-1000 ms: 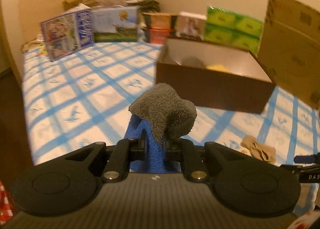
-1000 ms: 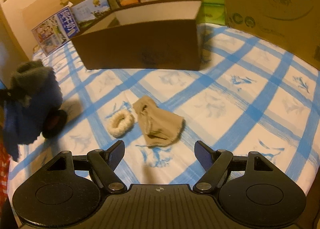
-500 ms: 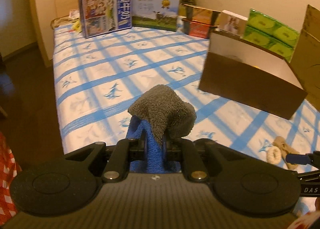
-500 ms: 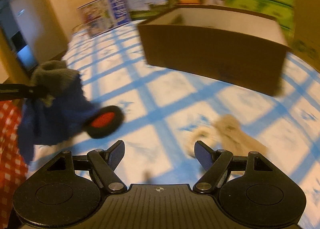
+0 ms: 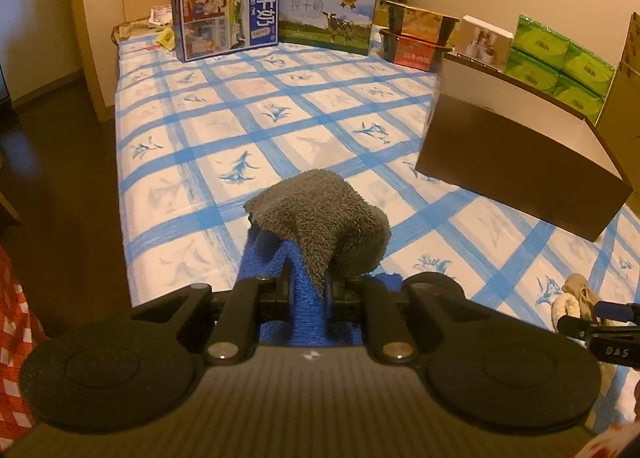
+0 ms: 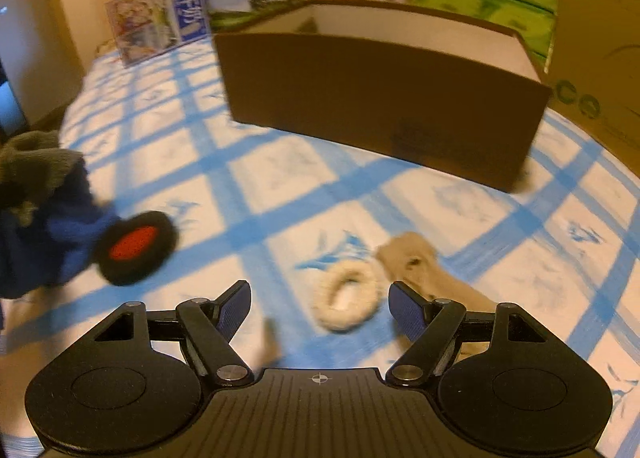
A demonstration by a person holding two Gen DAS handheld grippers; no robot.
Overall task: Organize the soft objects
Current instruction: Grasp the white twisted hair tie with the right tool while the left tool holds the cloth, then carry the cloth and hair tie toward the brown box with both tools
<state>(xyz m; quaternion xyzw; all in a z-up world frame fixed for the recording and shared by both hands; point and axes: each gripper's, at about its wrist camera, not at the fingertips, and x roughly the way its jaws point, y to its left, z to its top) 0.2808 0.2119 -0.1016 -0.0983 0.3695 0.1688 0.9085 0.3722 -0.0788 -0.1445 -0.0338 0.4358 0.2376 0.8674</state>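
Observation:
My left gripper (image 5: 306, 286) is shut on a fuzzy cloth (image 5: 320, 213), grey on top and blue below, held above the checked bedsheet (image 5: 208, 145). The right wrist view shows the same cloth (image 6: 36, 209) at its left edge. My right gripper (image 6: 320, 306) is open low over the bed. A white fluffy ring (image 6: 346, 304) lies just ahead, between its fingers and nearer the right one. A beige sock (image 6: 424, 262) lies beside the ring, against the right fingertip. The brown open box (image 6: 380, 105) stands behind them. In the left wrist view the ring (image 5: 564, 308) and sock (image 5: 576, 284) sit at the far right.
Milk cartons (image 5: 224, 17) and other boxes line the head of the bed, with green tissue packs (image 5: 560, 65) behind the brown box (image 5: 516, 161). A large cardboard carton (image 6: 600, 37) stands on the right. The bed's left edge drops to dark floor (image 5: 60, 177).
My right gripper has moved in over the white ring, which now lies between its open fingers. My left gripper, still shut on the cloth, has swung away from the brown box.

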